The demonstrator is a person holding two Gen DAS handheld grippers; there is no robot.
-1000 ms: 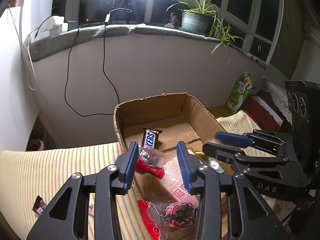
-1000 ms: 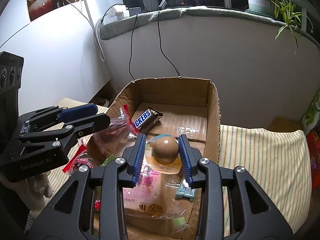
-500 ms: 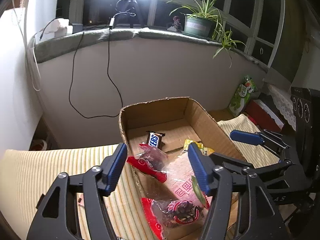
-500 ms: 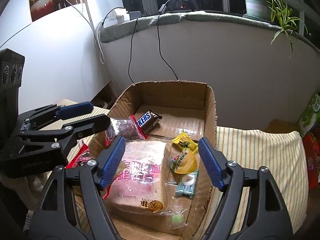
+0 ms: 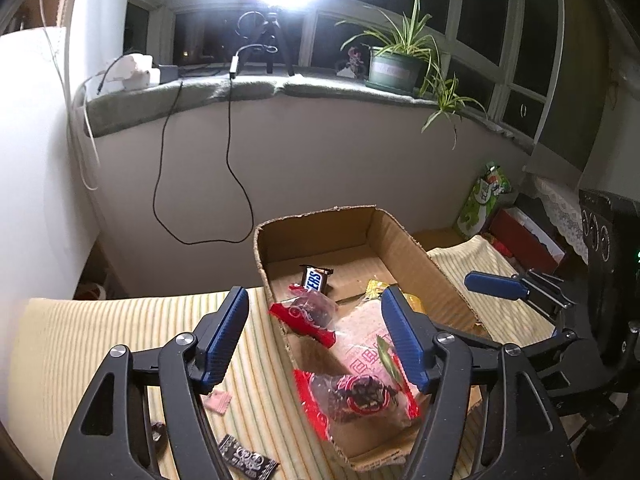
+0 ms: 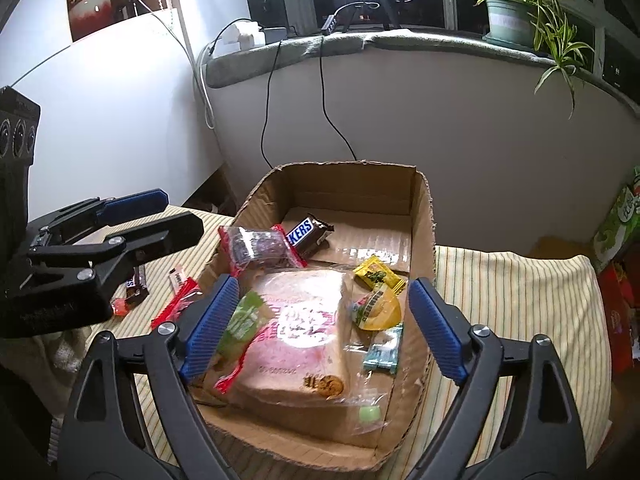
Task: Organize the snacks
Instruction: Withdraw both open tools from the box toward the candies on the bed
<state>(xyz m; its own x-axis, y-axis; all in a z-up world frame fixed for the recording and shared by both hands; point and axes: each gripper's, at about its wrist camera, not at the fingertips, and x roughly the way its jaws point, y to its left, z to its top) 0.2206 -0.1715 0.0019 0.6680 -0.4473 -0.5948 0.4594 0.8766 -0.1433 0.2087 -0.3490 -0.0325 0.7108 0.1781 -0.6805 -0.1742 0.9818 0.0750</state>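
Snacks: packets lie in the cardboard box (image 6: 422,216) at frame centre, among them a Snickers bar (image 6: 306,232), a bagged bread slice (image 6: 304,332) and a yellow packet (image 6: 378,276).
Left gripper (image 5: 316,336): jaws opening, nothing gripped, above the box's left wall.
Right gripper (image 6: 320,328): jaws opening wide, empty, over the bread.
Loose wrappers (image 6: 176,296): on the striped cloth (image 6: 516,300), left of the box.
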